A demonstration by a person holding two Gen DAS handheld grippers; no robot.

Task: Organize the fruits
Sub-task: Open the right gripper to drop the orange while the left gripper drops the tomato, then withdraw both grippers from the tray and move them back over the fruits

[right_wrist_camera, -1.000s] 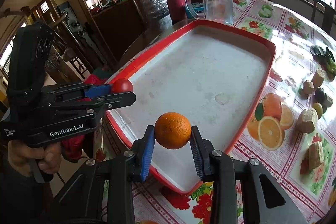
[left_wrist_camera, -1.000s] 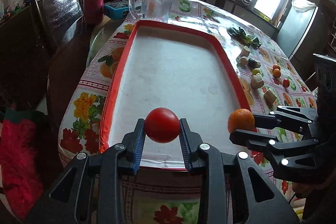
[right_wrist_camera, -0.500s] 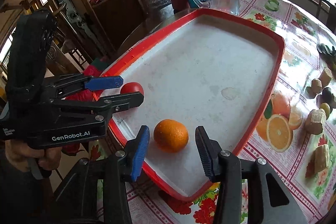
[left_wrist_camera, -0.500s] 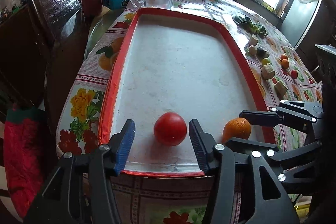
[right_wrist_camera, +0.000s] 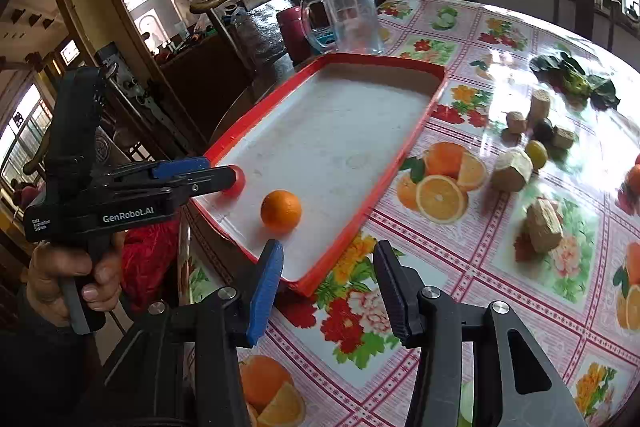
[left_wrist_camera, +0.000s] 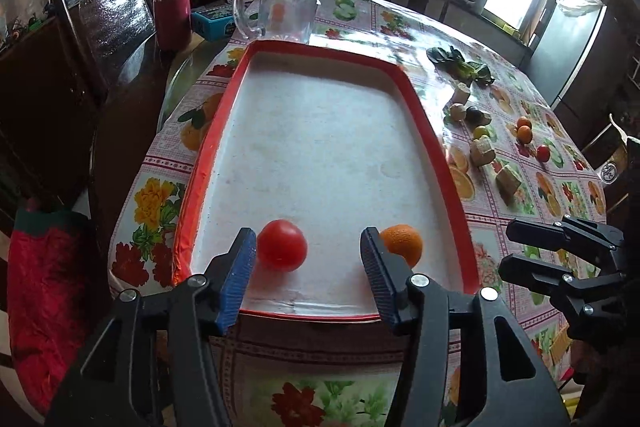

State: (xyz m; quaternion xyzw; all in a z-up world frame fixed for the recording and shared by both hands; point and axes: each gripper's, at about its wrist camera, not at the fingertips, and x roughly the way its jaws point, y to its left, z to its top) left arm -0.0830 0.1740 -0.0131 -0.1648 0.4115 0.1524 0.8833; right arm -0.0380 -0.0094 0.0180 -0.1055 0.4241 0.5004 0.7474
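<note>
A red tomato (left_wrist_camera: 282, 245) and an orange (left_wrist_camera: 403, 245) lie in the near end of the red-rimmed white tray (left_wrist_camera: 420, 115). My left gripper (left_wrist_camera: 308, 255) is open at the tray's near edge, with the tomato just inside its left finger. My right gripper (right_wrist_camera: 326, 267) is open and empty above the tablecloth, at the tray's near right corner. In the right wrist view the orange (right_wrist_camera: 281, 211) rests free in the tray (right_wrist_camera: 416, 131), and the tomato (right_wrist_camera: 236, 181) is mostly hidden behind the left gripper (right_wrist_camera: 216, 173).
To the right of the tray lie several small fruits (left_wrist_camera: 524, 131) and pale cut chunks (left_wrist_camera: 482, 151), with leafy greens (left_wrist_camera: 460, 65) further back. A glass pitcher (left_wrist_camera: 286, 1), a maroon flask (left_wrist_camera: 172, 13) and a chair (left_wrist_camera: 100, 19) stand at the far left.
Both grippers opened and set their fruits down in the tray, the left the tomato, the right the orange. Both then drew back toward the near edge, the right moving off the tray.
</note>
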